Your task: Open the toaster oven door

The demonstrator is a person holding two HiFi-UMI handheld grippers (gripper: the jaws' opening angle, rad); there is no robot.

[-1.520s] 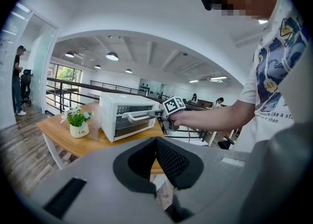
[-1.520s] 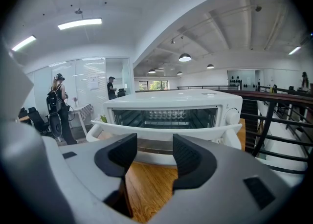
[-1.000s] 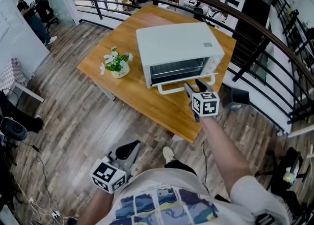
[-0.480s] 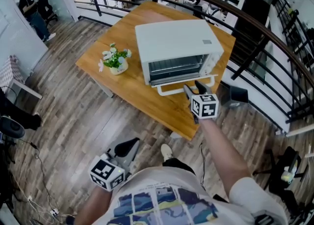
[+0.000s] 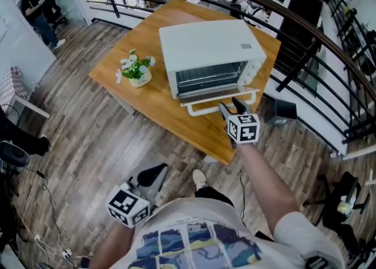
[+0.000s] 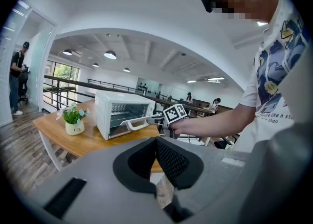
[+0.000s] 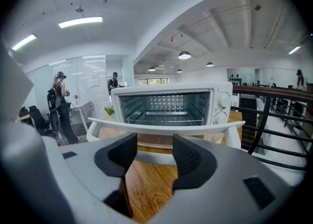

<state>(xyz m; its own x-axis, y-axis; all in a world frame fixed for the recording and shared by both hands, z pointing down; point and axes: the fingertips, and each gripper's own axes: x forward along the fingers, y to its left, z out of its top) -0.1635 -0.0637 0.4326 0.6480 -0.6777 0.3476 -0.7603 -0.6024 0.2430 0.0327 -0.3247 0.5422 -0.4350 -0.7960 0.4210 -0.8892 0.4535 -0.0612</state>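
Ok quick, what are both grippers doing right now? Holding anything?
Left gripper: closed, holding nothing.
Right gripper: open, up against the oven door handle, not clamped on it.

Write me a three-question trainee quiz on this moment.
1. True or false: the left gripper holds the handle of the toaster oven.
2. What stands on the table beside the oven? A) a mug B) a flower pot C) a kettle
3. Fill in: the jaws of the right gripper are ___.
Key: 1 false; 2 B; 3 apart.
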